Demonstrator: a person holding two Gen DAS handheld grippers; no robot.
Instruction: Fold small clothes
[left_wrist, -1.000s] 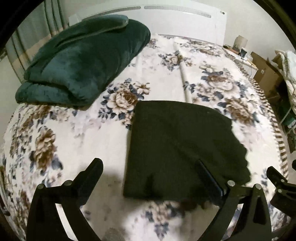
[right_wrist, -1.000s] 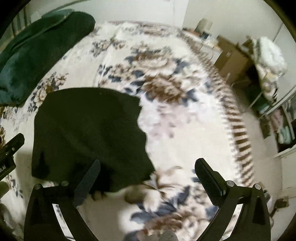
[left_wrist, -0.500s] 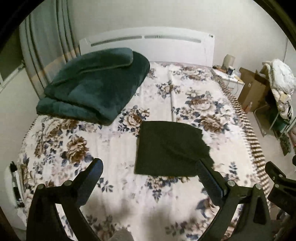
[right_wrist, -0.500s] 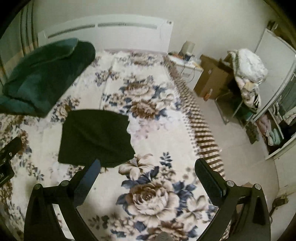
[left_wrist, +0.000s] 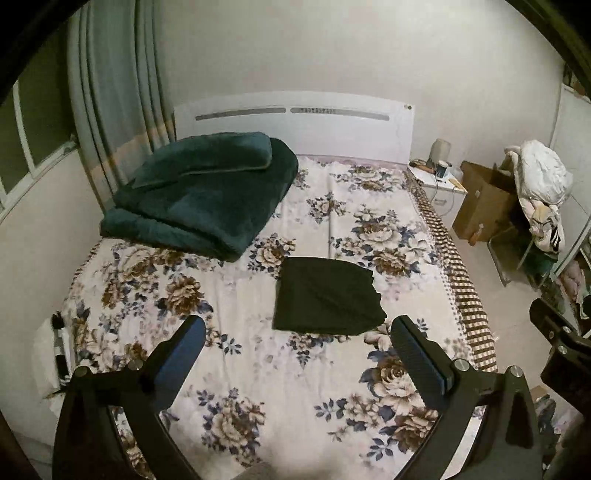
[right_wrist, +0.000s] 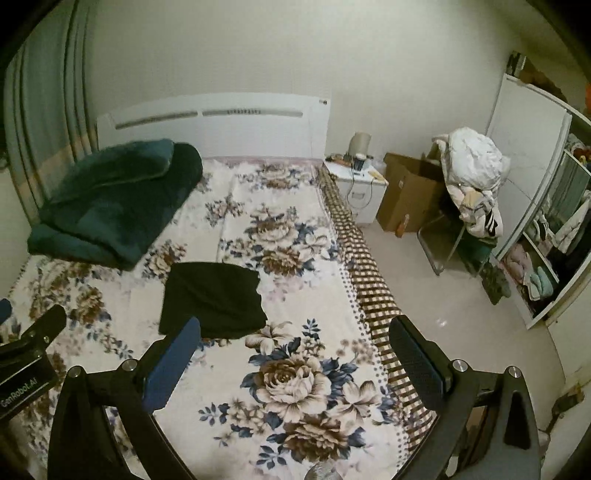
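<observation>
While both tongs hang spread wide and empty above the foot of the bed (left_wrist: 258, 369), the view takes in far more of the room than it did a second ago. Then the cameras sat close over the dark folded garment (left_wrist: 325, 299), which filled much of each frame; now it appears small and well apart from the fingertips, so both tongs have drawn back and up from it. The left tongs (left_wrist: 297, 350) and the right tongs (right_wrist: 295, 350) each frame only floral bedspread between their blue pads, grasping nothing. The garment lies flat near the middle of the bed as a compact, roughly square packet, its right edge slightly ragged, and its outline matches the earlier pictures. It rests apart from the folded green blanket (left_wrist: 199, 195) at the head of the bed, beside the white headboard (left_wrist: 295, 122). Judged from this retreat and from the tidy packet, folding of this piece appears complete. A heap of clothes on a chair (right_wrist: 472, 177) across the room may supply the next item, though this cannot be confirmed.
</observation>
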